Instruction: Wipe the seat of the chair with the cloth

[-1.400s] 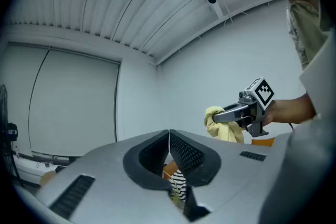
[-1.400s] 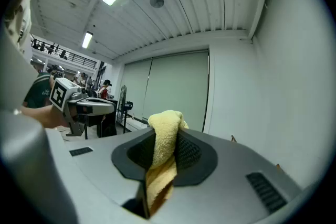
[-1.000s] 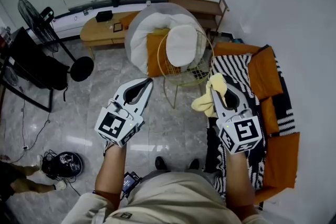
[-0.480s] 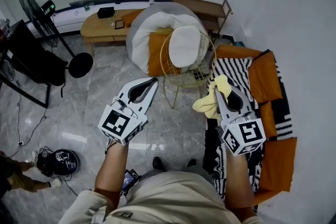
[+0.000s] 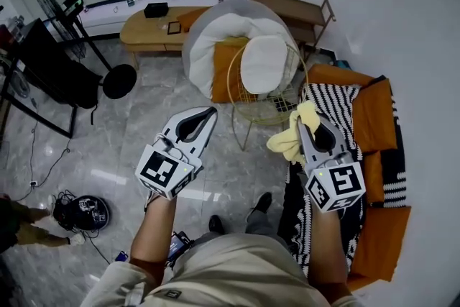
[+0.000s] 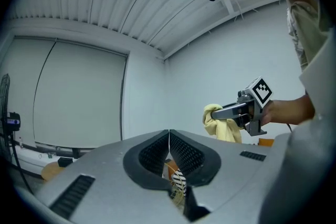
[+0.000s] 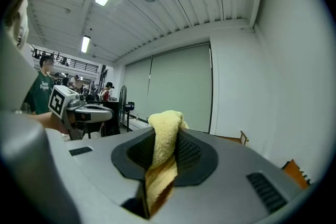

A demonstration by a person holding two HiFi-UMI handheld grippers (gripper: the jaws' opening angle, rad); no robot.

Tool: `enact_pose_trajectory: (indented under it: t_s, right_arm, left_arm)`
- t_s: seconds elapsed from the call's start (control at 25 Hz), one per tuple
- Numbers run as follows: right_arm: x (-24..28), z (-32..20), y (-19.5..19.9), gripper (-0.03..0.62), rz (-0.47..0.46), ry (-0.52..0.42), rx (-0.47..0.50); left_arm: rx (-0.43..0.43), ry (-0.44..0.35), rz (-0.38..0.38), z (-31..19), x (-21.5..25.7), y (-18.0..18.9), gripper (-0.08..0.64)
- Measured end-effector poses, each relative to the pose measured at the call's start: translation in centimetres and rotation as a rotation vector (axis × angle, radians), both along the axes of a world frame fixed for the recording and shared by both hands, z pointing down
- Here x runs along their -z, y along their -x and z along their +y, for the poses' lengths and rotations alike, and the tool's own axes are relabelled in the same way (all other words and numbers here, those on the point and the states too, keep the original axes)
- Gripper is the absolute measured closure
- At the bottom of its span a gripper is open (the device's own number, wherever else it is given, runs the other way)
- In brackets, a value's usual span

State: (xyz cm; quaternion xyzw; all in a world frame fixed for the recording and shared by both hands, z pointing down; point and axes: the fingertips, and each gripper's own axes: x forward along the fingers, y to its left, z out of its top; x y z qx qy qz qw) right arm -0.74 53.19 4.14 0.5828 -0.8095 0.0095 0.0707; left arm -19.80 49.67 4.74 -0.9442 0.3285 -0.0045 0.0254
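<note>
Head view, with both gripper views. A gold wire chair (image 5: 253, 110) is shown on the grey marble floor (image 5: 122, 144), and all positions are given relative to it. A white cushion (image 5: 264, 62) is propped against the chair's backrest, and the wire seat in front of the cushion is left bare.

The right gripper (image 5: 302, 124) is held in the air at the chair's right front, just beside the seat rim. Its jaws are pinched on a yellow cloth (image 5: 290, 140). In the right gripper view a fold of the cloth is seen to stand up above the jaw tips, while the rest is gripped down between the ribbed pads. In the head view the loose part is seen to hang on the side of the gripper nearer the chair. The cloth is not shown touching the seat.

The left gripper (image 5: 210, 113) is held at the chair's left front, apart from its frame. Its jaws are pressed together, with nothing held between them.

A large round pale lounger (image 5: 208, 36) with an orange pillow (image 5: 223, 75) is seen directly behind the chair. A striped throw (image 5: 336, 103) on an orange sofa (image 5: 375, 118) lies to the chair's right. A low wooden table (image 5: 144, 31) stands behind and to the chair's left.
</note>
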Motion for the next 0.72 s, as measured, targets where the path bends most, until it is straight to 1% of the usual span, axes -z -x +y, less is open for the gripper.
enact_pose_trajectory:
  t_s: [0.08, 0.24, 0.36, 0.4, 0.48, 0.72]
  right_arm:
    - [-0.1, -1.8, -1.5, 0.509, -0.017, -0.001, 0.018]
    - [-0.2, -5.0, -5.3, 0.51, -0.042, -0.011, 0.049]
    - [-0.4, -7.3, -7.9, 0.511, -0.059, -0.007, 0.069]
    - [-0.4, -8.0, -8.7, 0.511, -0.063, -0.007, 0.076]
    - [-0.4, -9.1, -10.2, 0.511, -0.072, -0.008, 0.089]
    - [-0.8, -11.2, -14.7, 0.511, -0.101, -0.009, 0.111]
  left_arm:
    - [0.017, -0.001, -0.011, -1.3, 0.3, -1.5, 0.538]
    - [0.042, -0.033, -0.048, -3.7, 0.8, -5.1, 0.538]
    - [0.063, -0.013, -0.063, -5.2, 0.8, -7.8, 0.538]
    - [0.065, -0.018, -0.067, -5.7, 0.8, -8.7, 0.538]
    - [0.068, -0.029, -0.075, -6.6, 0.9, -10.6, 0.538]
    - [0.092, -0.026, -0.103, -8.3, 1.1, -15.2, 0.538]
